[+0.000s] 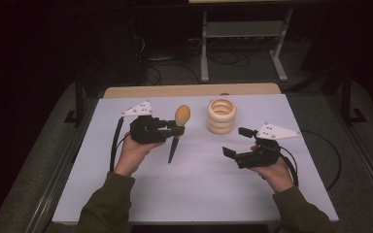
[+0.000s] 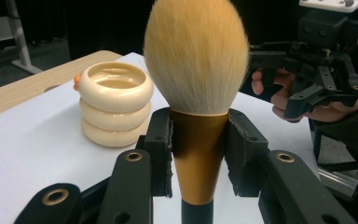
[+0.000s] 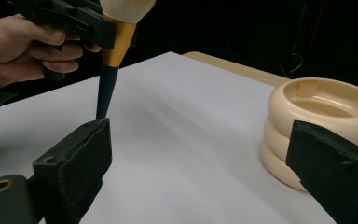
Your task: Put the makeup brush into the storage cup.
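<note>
Left of the ring holder (image 1: 221,116), your left gripper (image 1: 175,130) held the brush (image 1: 180,127) upright. Left gripper view: pads clamped its gold ferrule. Right gripper view: right gripper (image 3: 200,154) gaped empty; brush not yet stowed.

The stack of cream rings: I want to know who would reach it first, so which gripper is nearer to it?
Right, narrowly. The right gripper is open, just in front and right of the stack of cream rings. The left gripper, shut on the brush, is to the stack's left.
</note>
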`<action>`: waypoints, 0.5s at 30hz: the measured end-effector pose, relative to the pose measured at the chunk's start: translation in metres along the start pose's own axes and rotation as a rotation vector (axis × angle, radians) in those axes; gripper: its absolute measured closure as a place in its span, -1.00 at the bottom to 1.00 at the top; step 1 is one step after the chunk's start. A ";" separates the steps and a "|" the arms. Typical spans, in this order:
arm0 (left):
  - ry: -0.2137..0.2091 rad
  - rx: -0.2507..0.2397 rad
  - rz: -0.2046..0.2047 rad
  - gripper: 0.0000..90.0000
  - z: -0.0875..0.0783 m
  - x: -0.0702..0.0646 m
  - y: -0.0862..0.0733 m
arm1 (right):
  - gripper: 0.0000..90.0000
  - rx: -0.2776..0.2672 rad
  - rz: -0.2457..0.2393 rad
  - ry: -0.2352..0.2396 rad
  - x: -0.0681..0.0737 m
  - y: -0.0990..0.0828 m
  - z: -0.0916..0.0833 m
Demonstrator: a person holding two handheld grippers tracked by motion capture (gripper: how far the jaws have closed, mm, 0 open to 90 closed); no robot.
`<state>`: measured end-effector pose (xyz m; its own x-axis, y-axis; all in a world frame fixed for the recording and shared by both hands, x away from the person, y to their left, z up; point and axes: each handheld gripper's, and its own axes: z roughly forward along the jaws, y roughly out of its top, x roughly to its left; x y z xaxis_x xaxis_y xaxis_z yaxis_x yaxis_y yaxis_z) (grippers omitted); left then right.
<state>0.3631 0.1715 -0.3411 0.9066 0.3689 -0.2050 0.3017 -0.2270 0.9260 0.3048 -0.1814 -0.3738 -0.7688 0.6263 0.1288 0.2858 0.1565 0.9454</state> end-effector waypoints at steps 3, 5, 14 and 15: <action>-0.005 -0.021 0.002 0.45 0.001 -0.003 0.001 | -0.81 -0.001 0.006 0.012 0.001 0.001 0.006; -0.008 -0.030 0.007 0.45 0.001 -0.005 0.002 | -0.78 0.003 0.010 0.017 0.003 0.002 0.009; -0.034 -0.040 0.008 0.45 0.007 -0.011 0.002 | -0.67 0.013 0.013 0.044 0.010 0.008 0.024; -0.035 -0.038 0.009 0.45 0.007 -0.011 0.002 | -0.67 0.011 0.012 0.045 0.011 0.009 0.026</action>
<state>0.3555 0.1603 -0.3392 0.9191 0.3354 -0.2069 0.2827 -0.1951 0.9392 0.3137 -0.1537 -0.3718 -0.7902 0.5932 0.1541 0.3019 0.1578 0.9402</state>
